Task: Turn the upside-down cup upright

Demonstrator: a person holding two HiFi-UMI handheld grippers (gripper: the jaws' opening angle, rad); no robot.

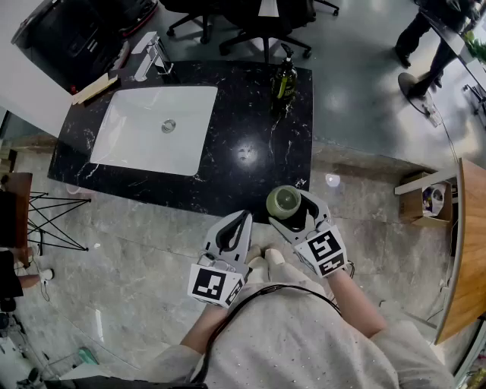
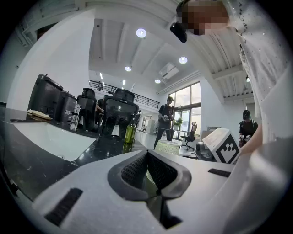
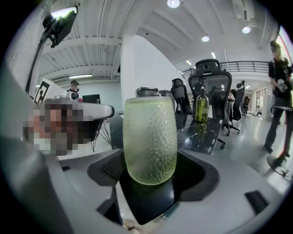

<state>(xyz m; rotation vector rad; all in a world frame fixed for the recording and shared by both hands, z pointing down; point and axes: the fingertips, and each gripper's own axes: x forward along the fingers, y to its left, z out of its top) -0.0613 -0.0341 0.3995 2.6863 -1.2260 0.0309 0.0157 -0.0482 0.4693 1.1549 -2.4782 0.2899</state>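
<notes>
A bumpy pale-green cup (image 1: pixel 284 202) stands at the near edge of the black marble counter (image 1: pixel 250 114). In the right gripper view the cup (image 3: pixel 150 137) fills the gap between the jaws, flat end up and rounded end down. My right gripper (image 1: pixel 291 209) is shut on it, with the pads against both sides. My left gripper (image 1: pixel 241 219) hangs to the left of the cup, just short of the counter edge, shut with nothing in it. In the left gripper view the cup (image 2: pixel 170 147) shows just beyond the joined tips of the left gripper (image 2: pixel 146 153).
A white sink (image 1: pixel 156 129) with a chrome faucet (image 1: pixel 156 55) takes up the counter's left half. A green bottle (image 1: pixel 285 80) stands at the far right edge. Office chairs (image 1: pixel 258 23) and a standing person (image 1: pixel 425 34) are behind the counter. A black wire stand (image 1: pixel 53 220) is at left.
</notes>
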